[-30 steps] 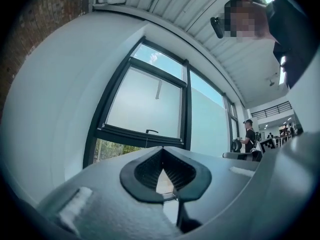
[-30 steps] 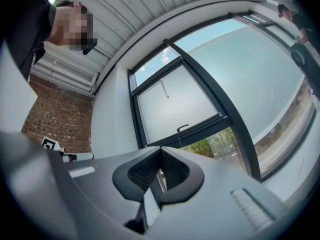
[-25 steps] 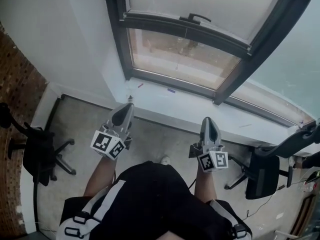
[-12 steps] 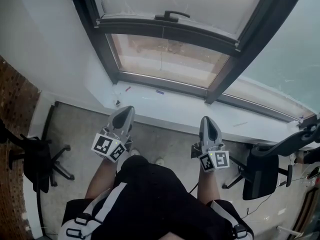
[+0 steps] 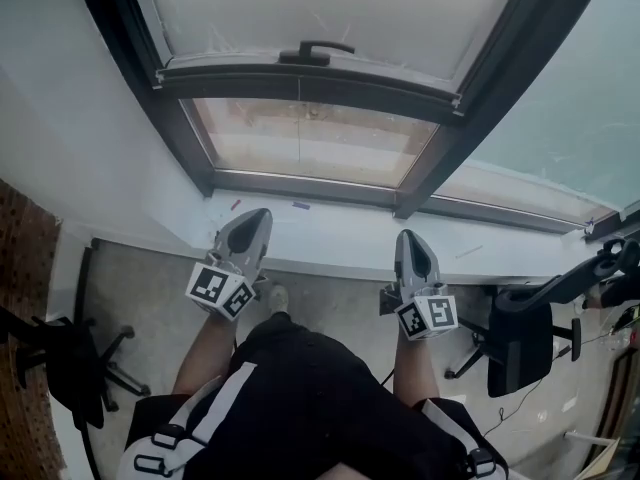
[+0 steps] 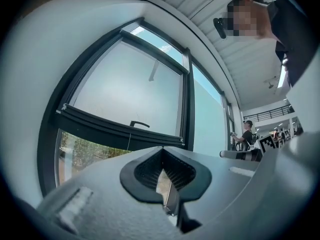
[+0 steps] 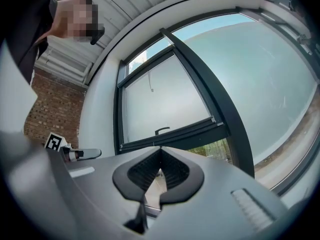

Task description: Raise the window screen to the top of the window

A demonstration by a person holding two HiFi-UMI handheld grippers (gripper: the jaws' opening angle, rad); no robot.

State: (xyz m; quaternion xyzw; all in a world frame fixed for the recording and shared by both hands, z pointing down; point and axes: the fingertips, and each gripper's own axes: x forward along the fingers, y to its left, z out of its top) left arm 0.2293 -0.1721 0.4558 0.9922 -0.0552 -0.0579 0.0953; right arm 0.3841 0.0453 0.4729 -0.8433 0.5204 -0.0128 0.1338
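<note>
screen: the window screen [image 5: 330,8] covers the upper part of the window. Its dark bottom bar [image 5: 380,90] sits partway down, and a clear pane [image 5: 300,143] shows below it.
handle: a small dark handle [image 5: 313,51] sits on the middle of the bar, up and ahead of both grippers.
left gripper: the left gripper [image 5: 258,218] is held about level over the near edge of the sill [image 5: 340,238]. Its jaws are together with nothing in them, well apart from the bar.
right gripper: the right gripper [image 5: 408,236] is beside the left one at about the same height. Its jaws are together, empty and touching nothing.
step: we judge this as the reach toward the handle. The lift has not begun and the screen is far from the top.
how to do it: we would pick one gripper and part its jaws before it gets to the bar. We would come at the handle square on and close on the grip itself, not on the thin bar edge.
lift: we would push straight up along the frame and keep the bar level so the screen does not bind in its side tracks. The spare gripper could steady the bar from below.
risk: the handle is small and the jaws could slip off it. A pull off to one side may tilt the bar.
clutter: the office chair [image 5: 525,343] on the right is well apart from the window and out of the way.
</note>
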